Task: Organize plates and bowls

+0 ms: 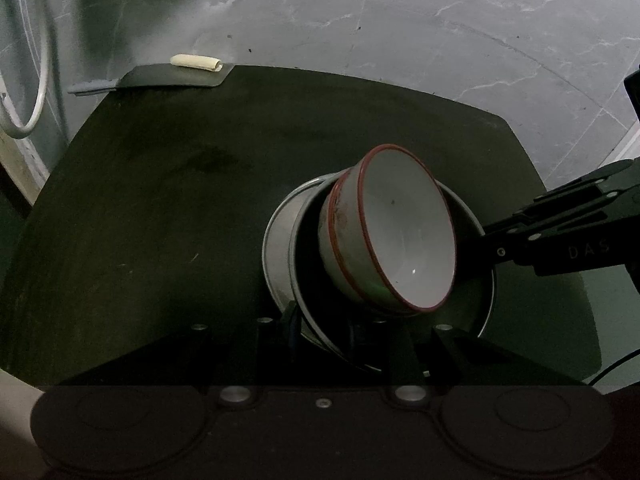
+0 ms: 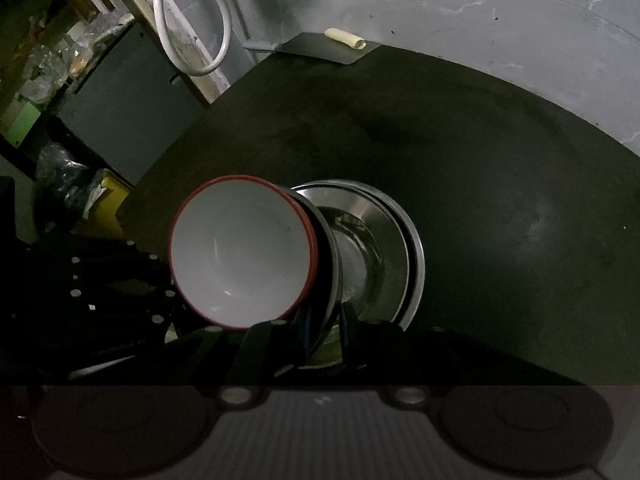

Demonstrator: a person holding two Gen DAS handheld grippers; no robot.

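**A:** What is the largest element shown?

**B:** The dark green desk [image 1: 160,200], matte and bare across its left half. Grey marbled floor lies beyond its far edge.

**A:** And the task's things?

**B:** A stack of steel plates [image 1: 276,248], right of centre and towards the near edge, tilted. Whether its underside touches the desk cannot be told. Nested in the stack are two white enamel bowls [image 1: 400,232] with red rims, one inside the other, leaning with the plates and mouths turned right.

**A:** How would these handle?

**B:** As a judgement, the plates are stiff, thin-walled and polished, so slippery at the lip. The stack looks moderately heavy for an edge pinch. The enamel is rigid but likely to chip if knocked. The bowls sit loose, so further tilt could slide them out. The best hold is the plate rim at two spread points, keeping the stack near level.

**A:** State of each tool?

**B:** The left tool [image 1: 320,332] is clenched on the near rim of the plates. The right tool [image 2: 324,324] is clenched on the rim at the stack's right side. Neither touches the bowls.

**A:** Smallest item?

**B:** A cream roll [image 1: 196,61] on a grey flap at the far-left edge, well apart from the stack.
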